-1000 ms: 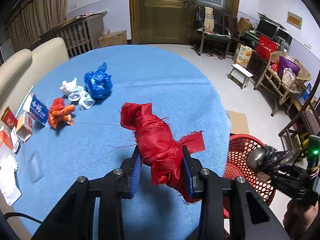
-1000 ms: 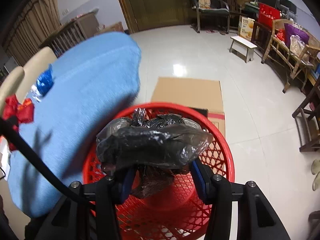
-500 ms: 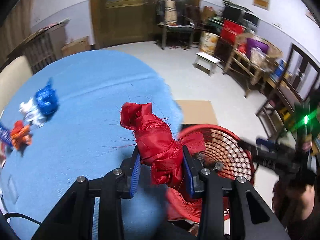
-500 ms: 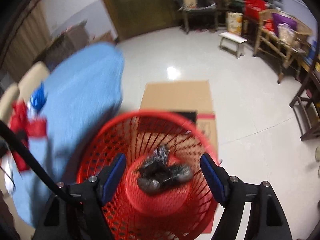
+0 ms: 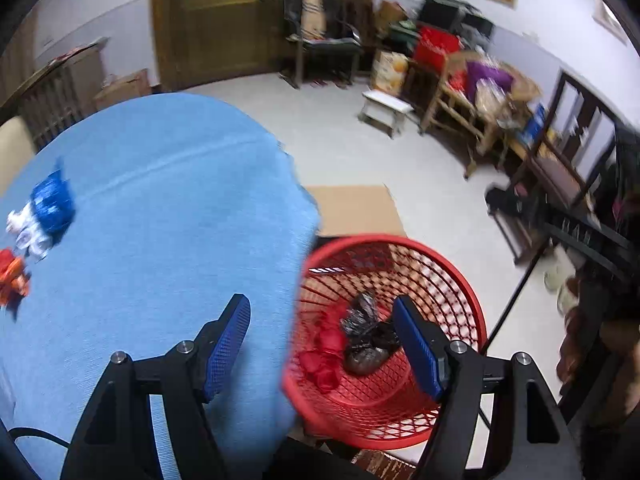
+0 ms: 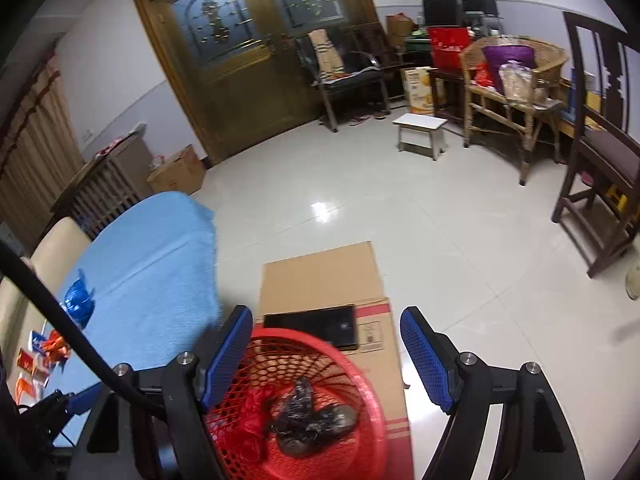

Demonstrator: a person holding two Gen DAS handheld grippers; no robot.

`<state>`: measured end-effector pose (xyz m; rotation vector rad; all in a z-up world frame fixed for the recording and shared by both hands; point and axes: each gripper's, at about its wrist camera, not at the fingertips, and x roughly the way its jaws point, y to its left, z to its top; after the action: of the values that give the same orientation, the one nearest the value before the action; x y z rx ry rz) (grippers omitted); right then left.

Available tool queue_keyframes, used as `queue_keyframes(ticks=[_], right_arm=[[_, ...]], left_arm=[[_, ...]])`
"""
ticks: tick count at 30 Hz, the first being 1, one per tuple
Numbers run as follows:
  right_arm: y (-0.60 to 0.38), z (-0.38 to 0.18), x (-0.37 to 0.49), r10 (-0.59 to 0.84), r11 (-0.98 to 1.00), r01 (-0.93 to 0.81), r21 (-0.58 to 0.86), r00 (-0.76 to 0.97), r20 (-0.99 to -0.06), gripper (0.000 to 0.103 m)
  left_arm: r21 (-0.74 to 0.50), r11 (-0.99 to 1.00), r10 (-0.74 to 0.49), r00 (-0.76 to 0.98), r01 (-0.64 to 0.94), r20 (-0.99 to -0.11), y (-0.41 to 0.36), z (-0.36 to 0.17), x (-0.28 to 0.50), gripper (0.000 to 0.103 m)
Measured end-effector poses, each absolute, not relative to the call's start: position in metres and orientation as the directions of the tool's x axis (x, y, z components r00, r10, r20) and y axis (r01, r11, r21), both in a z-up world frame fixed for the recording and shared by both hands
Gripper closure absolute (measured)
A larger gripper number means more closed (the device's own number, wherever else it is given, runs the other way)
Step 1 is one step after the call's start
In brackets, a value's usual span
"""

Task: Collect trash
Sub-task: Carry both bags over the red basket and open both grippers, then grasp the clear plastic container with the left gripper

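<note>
— Blue-padded and spread wide, the left gripper [image 5: 322,344] holds nothing; it hangs over the edge of the blue tablecloth [image 5: 160,216] and the red mesh basket [image 5: 460,292]. And the right one?

— The right gripper [image 6: 326,354] gapes just as wide, empty, above the basket's rim [image 6: 304,340].

— Where is the trash?

— A red cloth bundle [image 5: 324,352] lies in the basket's bottom, touching a black plastic bag [image 5: 366,340]. On the cloth, well apart from the basket, sit a blue wad [image 5: 52,204], white scraps [image 5: 24,232] and an orange wrapper [image 5: 12,276].

— Beyond the basket?

— Flattened cardboard [image 6: 320,280] on the tiled floor.
</note>
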<state>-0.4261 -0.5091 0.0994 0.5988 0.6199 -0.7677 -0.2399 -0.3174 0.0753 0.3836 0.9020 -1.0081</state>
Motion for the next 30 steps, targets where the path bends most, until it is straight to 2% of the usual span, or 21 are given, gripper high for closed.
queue_keyframes(ticks=[6, 15, 23, 30], right_arm=[[-0.482, 0.097, -0.384, -0.382, 0.664, 0.704, 0.252, 0.61, -0.694, 0.024], [-0.443, 0.088, -0.333, -0.302, 0.742, 0.624, 0.243, 0.636, -0.71, 0.024], [-0.378, 0.096, -0.263, -0.196, 0.859, 0.467, 0.207, 0.676, -0.71, 0.024], [-0.308, 0.102, -0.195, -0.054, 0.943, 0.271, 0.193, 0.699, -0.713, 0.024]], left_arm=[[-0.161, 0.682, -0.548, 0.352, 0.714, -0.759, -0.244, 0.089, -0.187, 0.029], [-0.159, 0.928, -0.342, 0.6, 0.337, -0.723, -0.087, 0.089, -0.117, 0.027], [-0.158, 0.984, -0.177, 0.633, 0.088, -0.754, -0.001, 0.069, -0.057, 0.026], [-0.169, 0.985, -0.154, 0.603, 0.032, -0.783, 0.011, 0.051, -0.036, 0.026]])
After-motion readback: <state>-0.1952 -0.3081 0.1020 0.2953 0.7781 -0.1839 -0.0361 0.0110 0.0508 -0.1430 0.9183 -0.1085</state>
